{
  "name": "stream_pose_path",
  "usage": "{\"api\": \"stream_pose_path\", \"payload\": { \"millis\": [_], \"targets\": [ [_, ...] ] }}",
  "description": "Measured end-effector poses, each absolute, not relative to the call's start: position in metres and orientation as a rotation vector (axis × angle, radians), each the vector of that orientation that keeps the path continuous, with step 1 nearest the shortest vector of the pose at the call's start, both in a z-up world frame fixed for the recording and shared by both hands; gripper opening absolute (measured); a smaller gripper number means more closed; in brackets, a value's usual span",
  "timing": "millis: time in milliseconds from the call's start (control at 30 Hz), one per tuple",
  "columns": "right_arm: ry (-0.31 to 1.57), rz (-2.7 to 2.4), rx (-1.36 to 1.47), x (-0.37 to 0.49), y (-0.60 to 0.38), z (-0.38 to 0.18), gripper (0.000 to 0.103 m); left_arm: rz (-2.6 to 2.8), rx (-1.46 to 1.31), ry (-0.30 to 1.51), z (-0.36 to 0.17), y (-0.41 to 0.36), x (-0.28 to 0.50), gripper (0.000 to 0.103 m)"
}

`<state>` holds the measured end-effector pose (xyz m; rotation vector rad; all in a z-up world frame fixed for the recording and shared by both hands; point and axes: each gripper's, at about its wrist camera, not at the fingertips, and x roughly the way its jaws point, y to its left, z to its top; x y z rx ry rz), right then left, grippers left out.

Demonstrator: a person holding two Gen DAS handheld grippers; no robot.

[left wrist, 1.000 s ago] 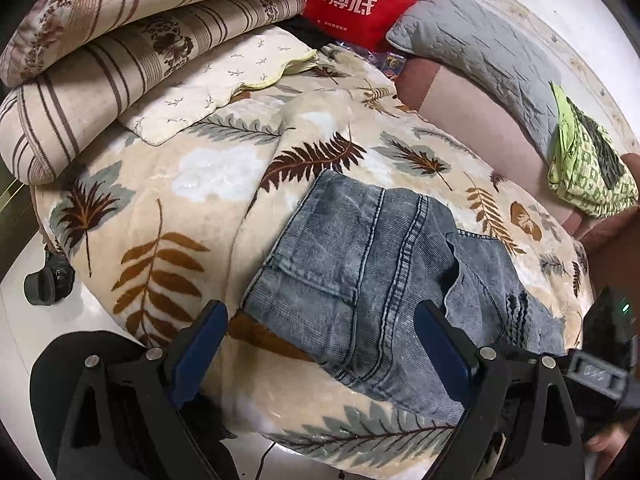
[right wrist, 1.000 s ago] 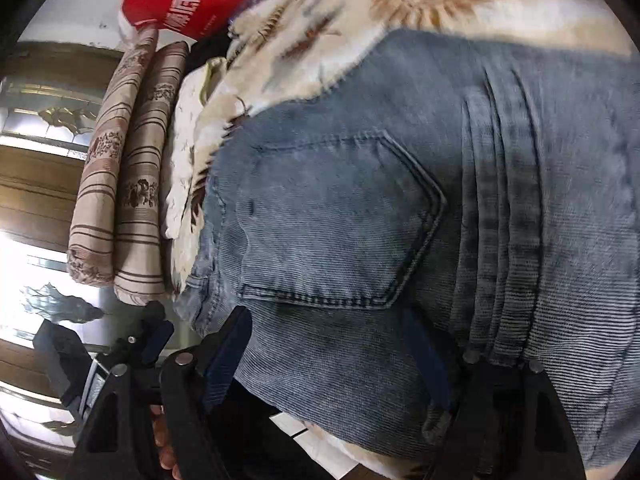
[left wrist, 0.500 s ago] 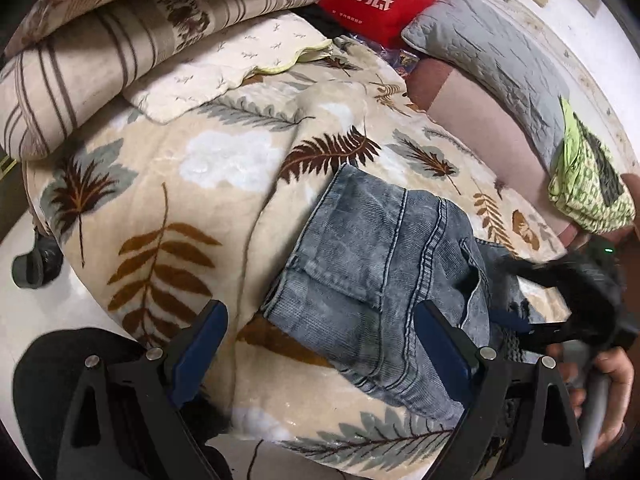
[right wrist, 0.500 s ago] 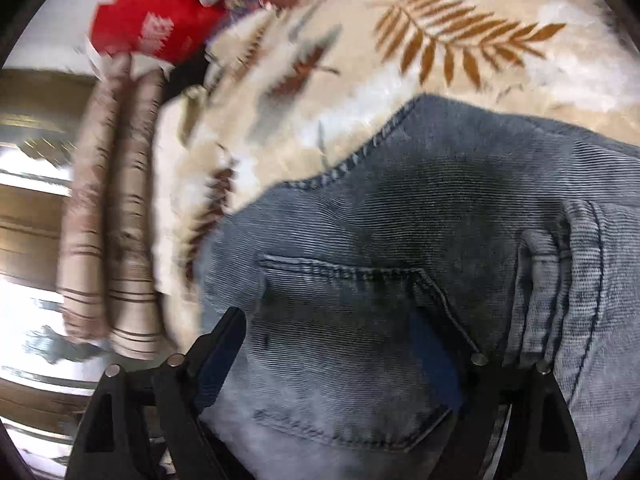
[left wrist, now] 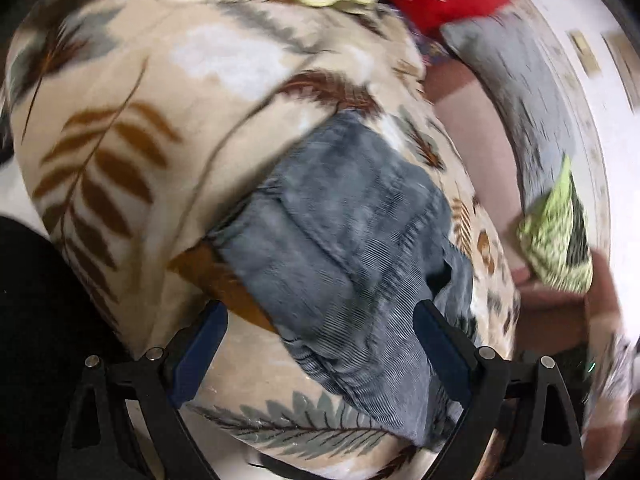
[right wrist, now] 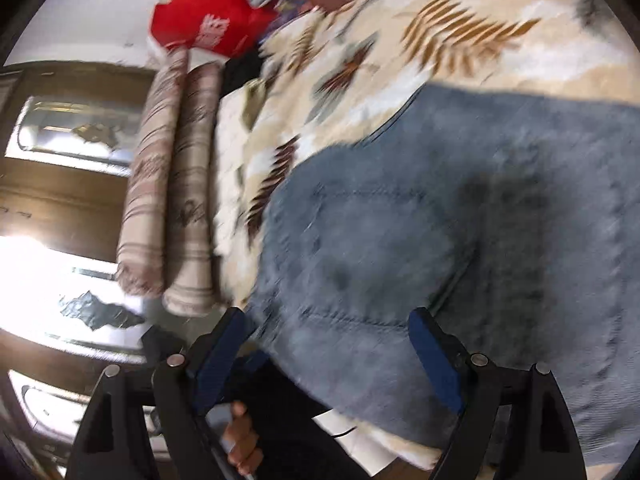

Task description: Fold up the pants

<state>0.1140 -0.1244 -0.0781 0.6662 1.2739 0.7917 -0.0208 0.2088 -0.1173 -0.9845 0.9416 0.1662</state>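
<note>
1. The left hand-held gripper (left wrist: 320, 336) has its jaws spread wide with nothing pinched; the blue pads stand clear to either side of the jeans' near end.
2. The right hand-held gripper (right wrist: 328, 344) also stands spread and holds nothing. Its jaws opened a little further within the last second, with only the jeans' near edge lying in the gap below them.
3. The jeans (left wrist: 344, 240) lie folded into a compact grey-blue bundle just ahead of both grippers; a back pocket (right wrist: 372, 256) faces up in the right view.
4. Under the jeans is a cream blanket (left wrist: 132, 128) with a leaf print, spreading beyond and to the left of the left gripper.
5. A hand (right wrist: 240, 440) shows below the right gripper's left finger, gripping a handle.
6. Further out, left of the right gripper, two striped rolls (right wrist: 172, 184) lie side by side at the blanket's edge.
7. Farthest ahead sits a red bag (right wrist: 204, 12) with a grey pillow (left wrist: 516, 72) beside it.
8. A green patterned cloth (left wrist: 556, 232) lies far right of the left gripper, well apart from the jeans.
</note>
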Motion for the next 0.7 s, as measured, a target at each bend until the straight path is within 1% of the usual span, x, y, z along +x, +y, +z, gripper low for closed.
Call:
{"api": "stream_pose_path", "payload": {
  "millis": [100,133,167,200,233,267,300,333,367,400,433,467,533,633,700],
  "targets": [
    [1.342,0.763,0.663,0.117,-0.108,-0.109,0.086,0.169,-1.007,0.906,-0.118,0.213,-0.012,0.093],
    [1.348,0.757,0.667,0.118,-0.105,-0.117,0.089,0.158,-1.004,0.885,-0.115,0.214,-0.009,0.086],
    [1.332,0.769,0.658,0.118,-0.103,-0.113,0.09,0.15,-0.999,0.874,-0.112,0.215,-0.005,0.071],
    [1.332,0.774,0.661,0.117,-0.104,-0.108,0.09,0.168,-0.995,0.888,-0.113,0.216,-0.002,0.064],
    [1.326,0.776,0.676,0.117,-0.104,-0.103,0.09,0.192,-1.006,0.906,-0.118,0.217,0.001,0.05],
    [1.314,0.799,0.684,0.115,-0.102,-0.098,0.09,0.209,-1.014,0.917,-0.121,0.219,0.002,0.042],
    [1.301,0.828,0.675,0.114,-0.098,-0.094,0.09,0.216,-1.012,0.917,-0.123,0.219,0.001,0.04],
    [1.293,0.825,0.663,0.113,-0.096,-0.095,0.09,0.219,-0.994,0.913,-0.123,0.218,0.0,0.035],
    [1.3,0.802,0.654,0.112,-0.093,-0.102,0.09,0.219,-0.981,0.916,-0.122,0.216,0.001,0.027],
    [1.322,0.79,0.647,0.11,-0.087,-0.112,0.09,0.213,-0.978,0.918,-0.123,0.215,0.003,0.022],
    [1.303,0.787,0.623,0.108,-0.084,-0.116,0.091,0.221,-0.959,0.916,-0.119,0.213,0.005,0.014],
    [1.294,0.787,0.615,0.106,-0.084,-0.109,0.091,0.227,-0.942,0.91,-0.114,0.211,0.008,0.012],
    [1.291,0.815,0.655,0.101,-0.09,-0.097,0.09,0.235,-0.861,0.89,-0.097,0.201,0.011,0.011],
    [1.178,0.796,0.699,0.085,-0.133,-0.075,0.09,0.223,-0.649,0.81,-0.062,0.174,0.008,0.011],
    [1.117,0.755,0.746,0.072,-0.167,-0.066,0.09,0.18,-0.501,0.751,-0.033,0.139,0.009,0.011]
  ]
}}
